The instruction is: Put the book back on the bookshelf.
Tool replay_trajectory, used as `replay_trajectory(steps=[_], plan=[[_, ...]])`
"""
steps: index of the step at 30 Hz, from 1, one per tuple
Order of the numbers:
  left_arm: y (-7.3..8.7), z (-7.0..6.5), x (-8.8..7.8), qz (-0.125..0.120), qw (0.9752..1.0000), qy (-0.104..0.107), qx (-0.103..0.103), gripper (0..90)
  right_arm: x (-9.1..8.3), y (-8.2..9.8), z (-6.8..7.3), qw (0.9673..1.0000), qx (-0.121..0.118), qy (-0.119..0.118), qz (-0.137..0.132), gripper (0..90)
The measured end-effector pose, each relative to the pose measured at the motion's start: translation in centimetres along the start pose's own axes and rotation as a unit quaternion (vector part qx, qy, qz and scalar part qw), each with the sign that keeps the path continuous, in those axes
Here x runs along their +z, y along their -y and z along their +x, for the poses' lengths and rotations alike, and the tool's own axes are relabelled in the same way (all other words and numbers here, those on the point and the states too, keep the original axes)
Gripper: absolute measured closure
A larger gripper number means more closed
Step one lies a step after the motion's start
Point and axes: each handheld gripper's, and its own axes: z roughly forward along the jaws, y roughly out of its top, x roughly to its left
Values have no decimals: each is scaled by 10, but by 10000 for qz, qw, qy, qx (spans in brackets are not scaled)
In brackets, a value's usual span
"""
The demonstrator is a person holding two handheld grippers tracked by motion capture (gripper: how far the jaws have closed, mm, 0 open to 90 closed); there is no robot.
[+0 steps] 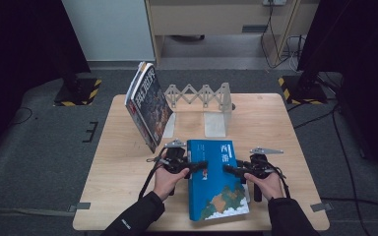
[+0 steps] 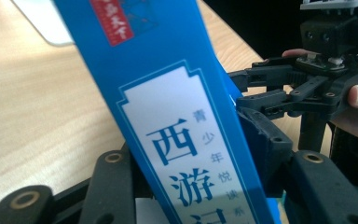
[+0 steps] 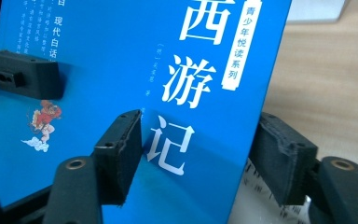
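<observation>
- Spanning most of the high view: wooden table (image 1: 128, 196), carrying everything below
- Standing at the far side: folding book rack (image 1: 202, 93) with a pale base plate, a slot open in front of it
- Leaning tilted against the rack's left end: large magazine (image 1: 147, 105), cover turned toward the near side
- Lying in the near middle of the table, well apart from the rack: blue book (image 1: 214, 182), cover up, long axis running from the near edge toward the rack, title end pointing away toward the rack, bottom end slightly askew to the right
- Facing left: the book's spine; facing right: the page edge, so each long side meets one tool head-on
- Reaching in level from the left at the book's upper half: left gripper (image 1: 203, 164), spine set between its jaws in the left gripper view; cannot tell whether the pads press or merely straddle
- Reaching in from the right, opposite and about as near: right gripper (image 1: 228, 169), one jaw over the cover and the other by the page edge in the right gripper view; cannot tell here either whether clamped or just astride
- Judged next: a lift from both long sides, then a swing of the long axis upright toward the rack; likely risk a slip if either grip sits loose
</observation>
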Motion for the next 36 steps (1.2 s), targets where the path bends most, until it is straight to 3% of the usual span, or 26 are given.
replay_trajectory(steps=[4, 7, 27, 29, 32, 36], plan=[[-7, -2, -7, -269, 9996, 24, 61, 544, -4, -6, 5, 9995, -172, 15, -269, 390], [-8, -4, -8, -307, 9995, -2, 79, 548, -5, -9, 8, 9991, -243, 47, -347, 391], [0, 6, 6, -276, 9986, 3, -442, 513, -3, -6, 10, 9992, -374, 108, -132, 405], [1, 7, 9, -228, 9984, 98, -499, 493, -3, -6, 10, 9991, -393, 104, -105, 406], [4, 9, 13, -134, 9961, 422, -761, 456, -2, -6, 12, 9991, -412, 7, -136, 419], [4, 7, 11, -180, 9953, 415, -860, 513, -4, -6, 14, 9991, -407, -49, -147, 429]])
